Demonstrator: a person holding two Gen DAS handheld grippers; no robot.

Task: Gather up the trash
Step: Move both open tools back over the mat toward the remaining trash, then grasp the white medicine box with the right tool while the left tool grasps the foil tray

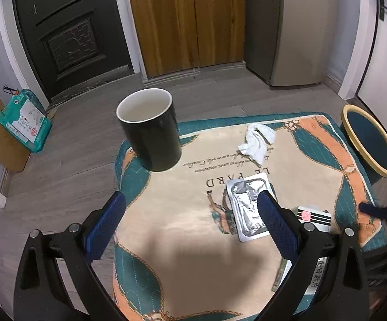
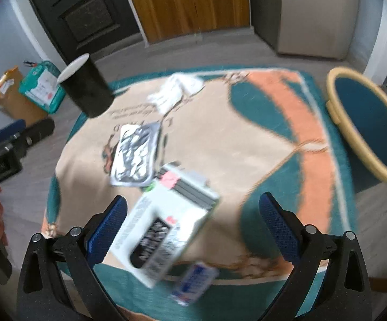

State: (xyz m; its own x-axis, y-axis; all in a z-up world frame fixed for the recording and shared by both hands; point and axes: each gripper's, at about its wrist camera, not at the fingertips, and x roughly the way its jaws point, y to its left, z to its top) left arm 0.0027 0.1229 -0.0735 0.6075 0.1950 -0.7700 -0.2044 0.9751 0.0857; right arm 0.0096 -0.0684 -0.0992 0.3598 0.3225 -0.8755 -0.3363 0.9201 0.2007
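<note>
We hold our right gripper (image 2: 193,223) wide open over the box (image 2: 164,222), probably to take it. Our left gripper (image 1: 192,220) waits, also wide and empty; the bin (image 1: 150,128) stands near for the trash

Grey plank floor (image 1: 68,160), dark door (image 1: 68,26), wooden cabinet (image 1: 185,21)

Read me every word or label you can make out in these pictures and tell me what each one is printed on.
"LE PARD": large letters on the tablecloth, seen upside down; part may be hidden behind the foil blister pack.
Cursive script line on the tablecloth below the crumpled tissue: too small to read.
White box: dark label blurred, unreadable.
Green package on the floor: print too small.
Small blue-and-white packet: blurred.
</note>
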